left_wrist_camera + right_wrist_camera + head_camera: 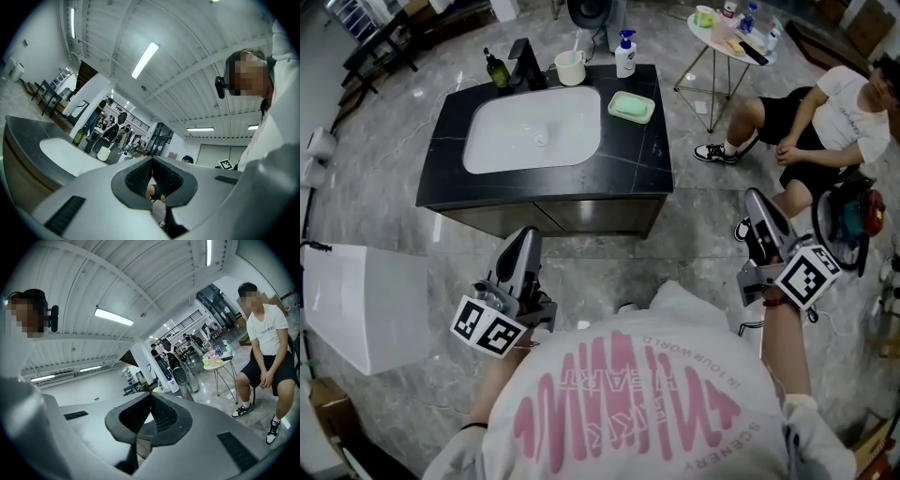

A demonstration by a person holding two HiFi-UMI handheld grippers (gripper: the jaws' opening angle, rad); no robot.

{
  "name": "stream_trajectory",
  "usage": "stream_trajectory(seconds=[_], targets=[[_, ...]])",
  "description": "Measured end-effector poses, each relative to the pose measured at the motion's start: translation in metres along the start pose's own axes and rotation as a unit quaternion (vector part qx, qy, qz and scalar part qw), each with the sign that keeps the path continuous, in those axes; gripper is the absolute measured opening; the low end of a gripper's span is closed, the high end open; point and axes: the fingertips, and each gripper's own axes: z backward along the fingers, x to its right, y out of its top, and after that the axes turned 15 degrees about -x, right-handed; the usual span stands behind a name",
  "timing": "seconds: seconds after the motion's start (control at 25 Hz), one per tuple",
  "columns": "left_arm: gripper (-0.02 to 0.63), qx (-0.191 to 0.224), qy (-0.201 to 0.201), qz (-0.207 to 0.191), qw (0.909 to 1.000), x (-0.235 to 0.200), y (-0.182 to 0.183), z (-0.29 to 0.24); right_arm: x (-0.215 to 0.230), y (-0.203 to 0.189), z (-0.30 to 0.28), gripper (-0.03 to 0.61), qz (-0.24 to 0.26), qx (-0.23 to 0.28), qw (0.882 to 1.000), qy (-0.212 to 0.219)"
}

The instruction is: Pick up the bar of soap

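Note:
A pale green bar of soap (631,106) lies in a green dish on the right side of the black counter (649,155), beside the white sink (530,131). Both grippers are held well short of the counter, above the floor, near the person's chest. My left gripper (525,236) points toward the counter's front edge, jaws together and empty. Off to the right, my right gripper (757,199) is also shut with nothing in it. In the left gripper view the left gripper (151,160) tilts upward past the sink (65,157). The right gripper (151,397) faces the ceiling. Neither gripper view shows the soap.
At the counter's back stand a black faucet (525,61), a dark bottle (497,70), a white cup (570,67) and a white pump bottle (625,54). A person (825,122) sits at the right by a round side table (727,33). A white box (366,305) stands at the left.

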Motion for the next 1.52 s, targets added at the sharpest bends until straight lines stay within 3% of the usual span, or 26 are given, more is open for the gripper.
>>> stream_trajectory(seconds=[0.28, 0.8, 1.52], targets=[[0.009, 0.013, 0.019, -0.003, 0.9997, -0.014, 0.001, -0.005, 0.016, -0.011, -0.015, 0.012, -0.015, -0.02, 1.0, 0.003], [0.01, -0.006, 0.067, 0.0, 0.9977, -0.038, 0.006, -0.05, 0.056, 0.015, -0.089, 0.012, -0.016, -0.053, 0.998, 0.04], [0.01, 0.003, 0.134, 0.01, 0.991, -0.08, 0.04, -0.14, 0.128, 0.073, -0.219, 0.012, -0.016, -0.109, 0.989, 0.094]])
